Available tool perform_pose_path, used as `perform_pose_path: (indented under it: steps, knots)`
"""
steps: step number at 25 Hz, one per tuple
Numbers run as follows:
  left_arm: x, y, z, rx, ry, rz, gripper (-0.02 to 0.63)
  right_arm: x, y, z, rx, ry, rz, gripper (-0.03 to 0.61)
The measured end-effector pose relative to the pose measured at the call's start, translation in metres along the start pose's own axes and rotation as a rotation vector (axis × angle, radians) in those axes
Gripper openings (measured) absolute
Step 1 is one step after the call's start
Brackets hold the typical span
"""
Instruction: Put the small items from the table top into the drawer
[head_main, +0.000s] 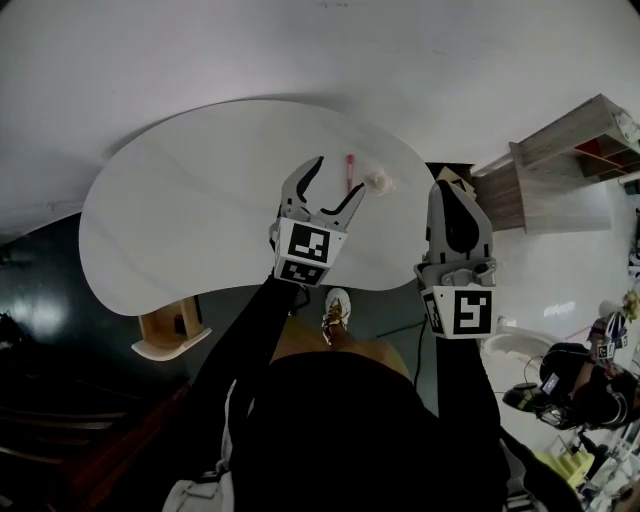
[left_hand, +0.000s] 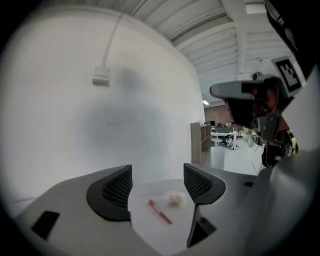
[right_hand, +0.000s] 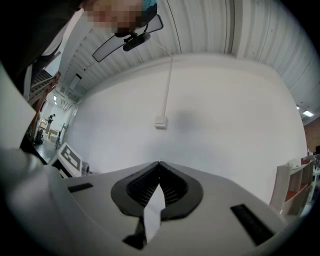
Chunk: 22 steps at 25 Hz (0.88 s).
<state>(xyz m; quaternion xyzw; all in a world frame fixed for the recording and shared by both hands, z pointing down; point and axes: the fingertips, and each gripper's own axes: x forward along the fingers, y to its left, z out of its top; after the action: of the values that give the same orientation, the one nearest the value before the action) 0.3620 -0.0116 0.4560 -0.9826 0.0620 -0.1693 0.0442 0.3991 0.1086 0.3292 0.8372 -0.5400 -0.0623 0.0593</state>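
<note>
A red pen (head_main: 350, 170) and a crumpled white wad (head_main: 379, 182) lie near the far right rim of the white rounded table (head_main: 190, 220). My left gripper (head_main: 338, 178) hovers open right at them, its jaws apart on either side of the pen's near end. In the left gripper view the pen (left_hand: 160, 211) and the wad (left_hand: 175, 199) lie on the table between and just beyond the open left gripper (left_hand: 157, 181). My right gripper (head_main: 447, 188) is shut and empty, held over the table's right edge; in its own view the right gripper (right_hand: 159, 169) points at the wall.
A small wooden drawer (head_main: 172, 335) stands open under the table's near left edge. Wooden shelving (head_main: 570, 160) stands to the right. My shoe (head_main: 337, 305) shows below the table's near edge. The white wall carries a socket with a cable (right_hand: 160, 121).
</note>
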Motion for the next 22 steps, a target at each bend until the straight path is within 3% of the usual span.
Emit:
perform_pose_path:
  steps: [6, 10, 19, 21, 22]
  knots:
    - [0.068, -0.026, -0.105, -0.068, 0.239, -0.048, 0.339, -0.016, -0.015, -0.014, -0.018, 0.049, -0.018, 0.026]
    - [0.094, -0.032, -0.149, -0.108, 0.344, -0.044, 0.339, -0.029, -0.023, -0.022, -0.023, 0.078, -0.037, 0.026]
    - [0.116, -0.029, -0.183, -0.125, 0.442, -0.042, 0.338, -0.051, -0.028, -0.029, -0.021, 0.122, -0.071, 0.026]
    - [0.118, -0.030, -0.185, -0.094, 0.455, -0.049, 0.301, -0.050, -0.028, -0.031, -0.021, 0.122, -0.064, 0.026]
    - [0.119, -0.031, -0.186, -0.067, 0.460, -0.049, 0.225, -0.048, -0.028, -0.032, -0.018, 0.122, -0.060, 0.026]
